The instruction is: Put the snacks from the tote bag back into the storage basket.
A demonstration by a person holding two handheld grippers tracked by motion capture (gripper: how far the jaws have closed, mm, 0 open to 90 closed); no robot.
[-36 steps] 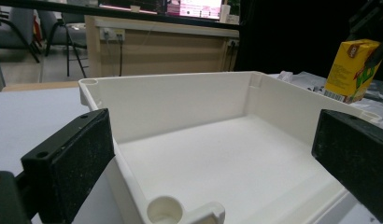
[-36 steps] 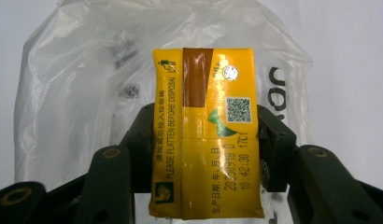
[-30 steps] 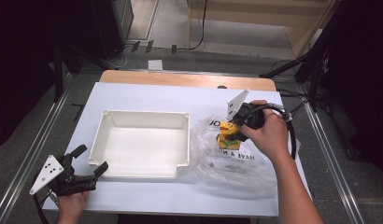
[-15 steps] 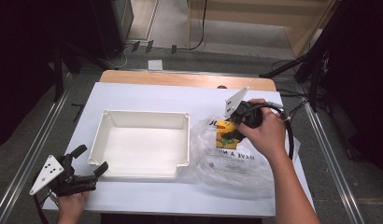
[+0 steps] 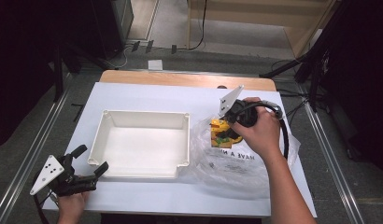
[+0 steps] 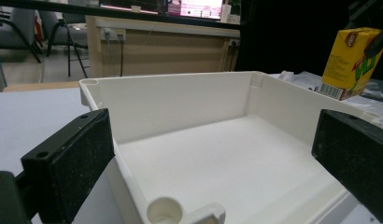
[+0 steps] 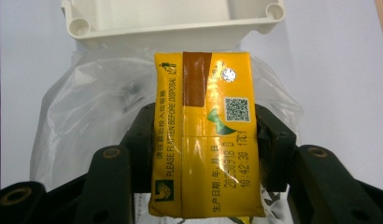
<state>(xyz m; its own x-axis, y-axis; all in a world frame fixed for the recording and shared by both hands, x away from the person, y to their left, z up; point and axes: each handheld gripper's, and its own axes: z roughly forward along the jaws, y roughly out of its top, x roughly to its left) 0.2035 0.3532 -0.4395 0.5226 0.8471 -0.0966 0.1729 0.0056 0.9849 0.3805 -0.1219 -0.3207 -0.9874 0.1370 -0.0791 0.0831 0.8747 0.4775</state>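
A yellow drink carton point(image 7: 203, 135) is clamped between the jaws of my right gripper point(image 7: 203, 154), lifted just above a clear plastic bag point(image 5: 236, 163) on the white table. From above, the same carton point(image 5: 222, 132) hangs right of the white tray point(image 5: 140, 116). It also appears in the left gripper view as a yellow box point(image 6: 351, 63) beyond the tray's far wall. At the table's front left corner my left gripper point(image 5: 89, 161) is open, its pads point(image 6: 70, 163) wide apart and aimed across the tray point(image 6: 180, 100), with nothing between them.
The bag point(image 7: 87, 121) lies crumpled right of the tray and carries printed lettering. A wooden strip point(image 5: 189, 79) edges the table's far side. A cable point(image 5: 285, 135) loops off the right gripper. Metal rails run along both sides of the table.
The right gripper has raised the carton slightly and shifted it a little away from the front edge, over the bag. The left gripper has kept still.
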